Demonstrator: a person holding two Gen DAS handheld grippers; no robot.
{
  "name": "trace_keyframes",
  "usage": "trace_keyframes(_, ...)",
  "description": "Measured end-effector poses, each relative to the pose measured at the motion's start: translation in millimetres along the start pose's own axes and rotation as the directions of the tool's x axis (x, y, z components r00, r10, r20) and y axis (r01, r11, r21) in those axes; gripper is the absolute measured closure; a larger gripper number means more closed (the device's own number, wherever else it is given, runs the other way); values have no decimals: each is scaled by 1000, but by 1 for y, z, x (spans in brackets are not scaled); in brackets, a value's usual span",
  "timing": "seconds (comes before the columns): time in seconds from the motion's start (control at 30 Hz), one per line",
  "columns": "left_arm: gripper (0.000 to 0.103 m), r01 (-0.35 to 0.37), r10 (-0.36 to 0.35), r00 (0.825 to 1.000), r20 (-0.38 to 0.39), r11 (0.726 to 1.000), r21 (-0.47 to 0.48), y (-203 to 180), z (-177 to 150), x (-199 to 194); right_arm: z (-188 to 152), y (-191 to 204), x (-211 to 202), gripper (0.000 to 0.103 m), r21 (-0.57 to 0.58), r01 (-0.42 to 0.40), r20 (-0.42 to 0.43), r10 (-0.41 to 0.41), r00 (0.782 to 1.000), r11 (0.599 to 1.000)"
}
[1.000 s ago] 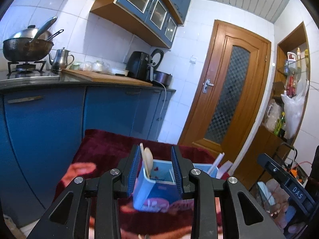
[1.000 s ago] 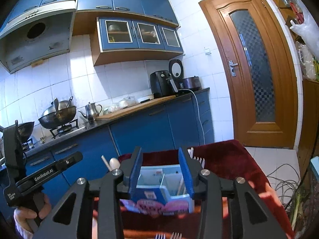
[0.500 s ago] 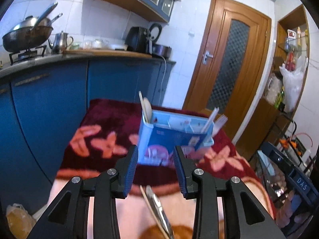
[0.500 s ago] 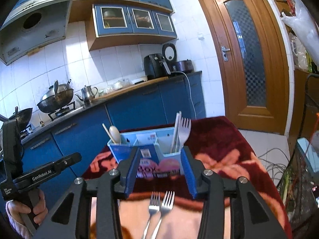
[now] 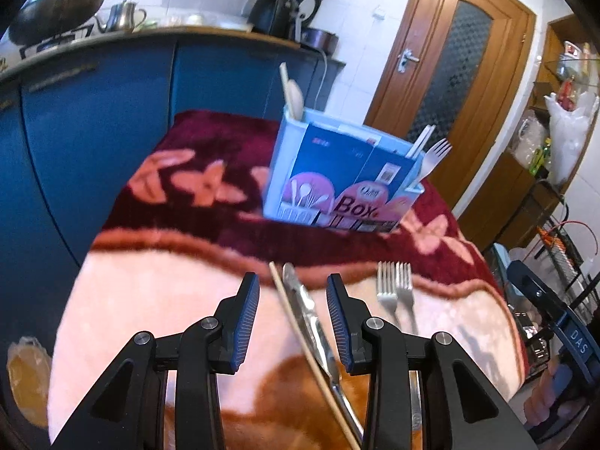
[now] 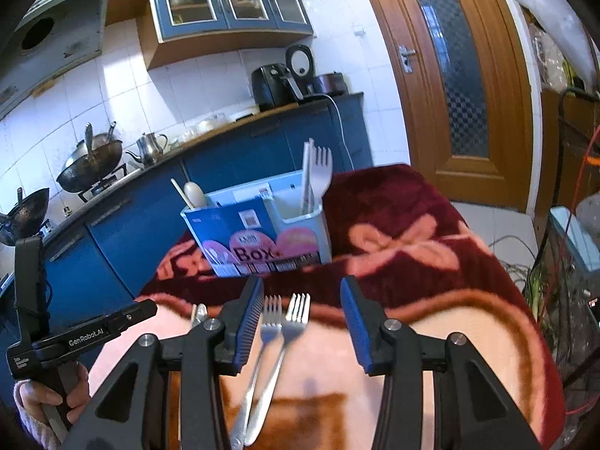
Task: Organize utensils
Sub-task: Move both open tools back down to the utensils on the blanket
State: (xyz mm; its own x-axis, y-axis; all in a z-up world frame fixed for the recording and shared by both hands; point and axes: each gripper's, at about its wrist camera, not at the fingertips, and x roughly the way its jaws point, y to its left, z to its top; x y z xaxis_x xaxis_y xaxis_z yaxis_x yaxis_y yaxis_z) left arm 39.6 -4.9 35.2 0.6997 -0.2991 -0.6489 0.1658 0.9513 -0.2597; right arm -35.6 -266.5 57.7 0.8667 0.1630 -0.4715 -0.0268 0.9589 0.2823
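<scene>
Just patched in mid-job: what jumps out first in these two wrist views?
The blue utensil box stands at the far end of the red flowered blanket, a white fork poking out of its right compartment and a spoon out of its left. Nearer, two metal forks lie side by side under the open right tongs. A knife and a chopstick lie between the open left tongs.

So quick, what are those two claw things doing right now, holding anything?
Left gripper: open, holding nothing; knife and chopstick lie between its jaws.
Right gripper: open, empty; two forks lie beneath it.
</scene>
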Motion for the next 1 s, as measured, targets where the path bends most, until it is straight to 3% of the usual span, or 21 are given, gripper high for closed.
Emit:
trace_keyframes(0.27,65,-46,44,997,-71,999,-25,10,-13,21,-11,-15,5,57,38,17,-40,-15,999,999)
trace_keyframes(1.0,65,-89,100,975,-201,994,62,-1,-35,40,-19,-28,14,56,79,5,-82,1,997,997)
